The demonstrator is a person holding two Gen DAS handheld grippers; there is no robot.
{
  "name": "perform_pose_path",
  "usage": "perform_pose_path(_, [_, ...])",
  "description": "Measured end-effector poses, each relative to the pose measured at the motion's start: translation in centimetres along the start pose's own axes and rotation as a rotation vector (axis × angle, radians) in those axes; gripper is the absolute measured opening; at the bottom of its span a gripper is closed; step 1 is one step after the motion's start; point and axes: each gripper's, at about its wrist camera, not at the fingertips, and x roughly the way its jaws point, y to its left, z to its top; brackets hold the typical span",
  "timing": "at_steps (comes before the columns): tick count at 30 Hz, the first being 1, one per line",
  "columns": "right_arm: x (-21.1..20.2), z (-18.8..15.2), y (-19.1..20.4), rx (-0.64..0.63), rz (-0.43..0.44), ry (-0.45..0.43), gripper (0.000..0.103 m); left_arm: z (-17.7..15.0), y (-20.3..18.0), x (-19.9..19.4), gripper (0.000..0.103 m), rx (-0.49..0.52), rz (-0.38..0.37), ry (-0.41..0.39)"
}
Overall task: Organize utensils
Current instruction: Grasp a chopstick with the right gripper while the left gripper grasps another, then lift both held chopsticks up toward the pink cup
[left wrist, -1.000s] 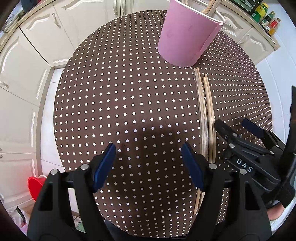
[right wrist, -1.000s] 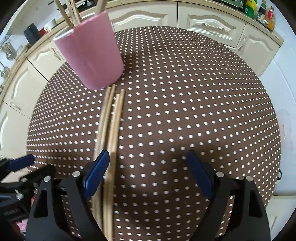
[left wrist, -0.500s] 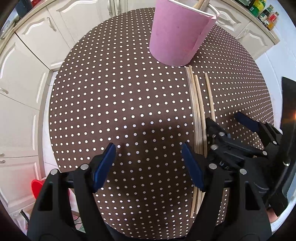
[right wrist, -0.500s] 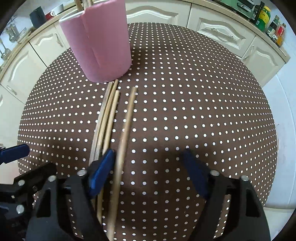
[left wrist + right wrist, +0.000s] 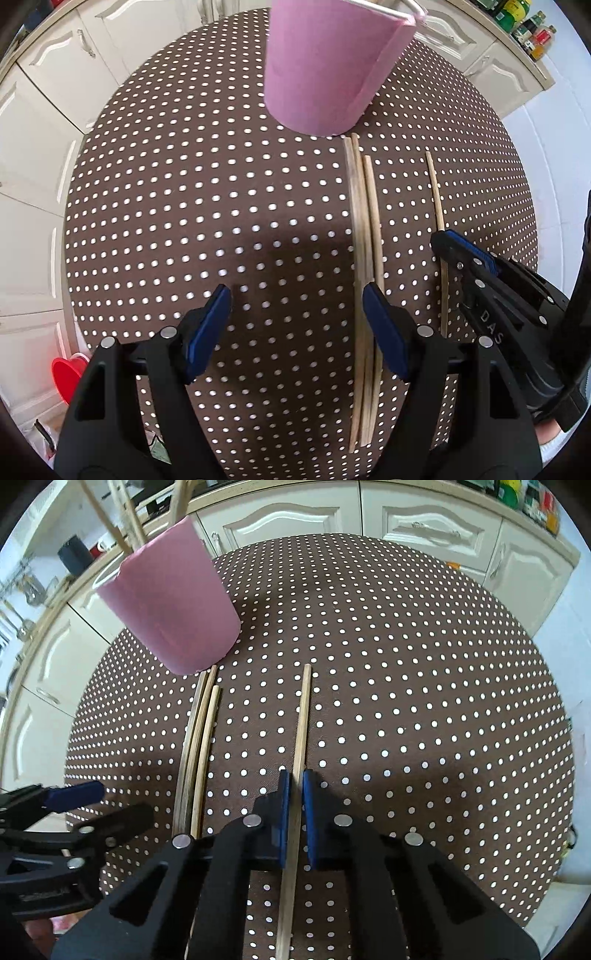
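Both tools are built alike. The left gripper point(image 5: 295, 325) has matte black, angular arms with triangular cut-outs and round silver rivet heads at the joints. Its fingers point(image 5: 384, 328) carry flat blue pads on their inner faces. The right gripper point(image 5: 294, 819) has the same black frame, silver rivets and blue pads. Beside the left gripper's black frame, the right one's arm bears white lettering (it reads "DAS").

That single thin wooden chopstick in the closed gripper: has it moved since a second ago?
Yes. The single wooden chopstick has slid rightward, away from the three-chopstick bundle, with the right gripper shut on it.
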Motion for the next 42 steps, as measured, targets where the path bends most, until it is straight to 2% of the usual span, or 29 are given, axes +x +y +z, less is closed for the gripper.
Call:
perform_pose_path(7, [0.0, 0.2, -1.5, 0.022, 0.028, -0.007, 0.005, 0.8, -1.6, 1.6, 0.073, 0.033, 0.054, 0.031])
perform_pose_path(13, [-0.4, -0.8, -1.5, 0.027, 0.034, -0.012, 0.005, 1.9, -2.7, 2.8, 0.078, 0.016, 0.072, 0.028])
perform_pose_path(17, [-0.4, -0.7, -0.6, 0.044, 0.042, -0.010, 0.005, 2.9, -4.4, 3.8, 0.079, 0.043, 0.155, 0.026])
perform_pose_path(21, [-0.4, -0.7, -0.9, 0.066, 0.056, -0.009, 0.005, 3.6, -4.6, 4.0, 0.076, 0.005, 0.133, 0.020])
perform_pose_path(22, [-0.4, -0.7, -1.0, 0.073, 0.059, -0.008, 0.005, 3.7, -4.8, 3.9, 0.068, 0.029, 0.127, 0.000])
perform_pose_path(23, [-0.4, -0.6, -1.0, 0.081, 0.062, -0.007, 0.005, 4.1, -4.5, 3.7, 0.049, 0.056, 0.120, -0.020])
perform_pose_path(25, [-0.4, -0.4, -1.3, 0.107, 0.075, -0.004, 0.005, 4.0, -4.7, 3.4, 0.023, 0.113, 0.110, -0.044])
perform_pose_path(26, [-0.4, -0.4, -1.6, 0.128, 0.088, -0.006, 0.005, 4.1, -4.7, 3.4, 0.014, 0.122, 0.107, -0.043])
perform_pose_path(27, [-0.5, -0.4, -1.7, 0.140, 0.096, -0.006, 0.005, 4.2, -4.6, 3.4, 0.009, 0.122, 0.101, -0.040])
perform_pose_path(31, [-0.5, -0.2, -2.2, 0.180, 0.117, -0.002, 0.005, 4.2, -3.9, 3.3, 0.007, 0.077, 0.074, -0.021])
perform_pose_path(35, [-1.0, 0.0, -2.2, 0.200, 0.117, 0.000, 0.005, 2.8, -2.7, 2.6, 0.006, 0.065, 0.061, -0.028])
perform_pose_path(42, [-3.6, 0.6, -2.4, 0.218, 0.135, -0.079, 0.005, 0.0, -1.7, 0.0, 0.006, 0.036, 0.048, -0.070])
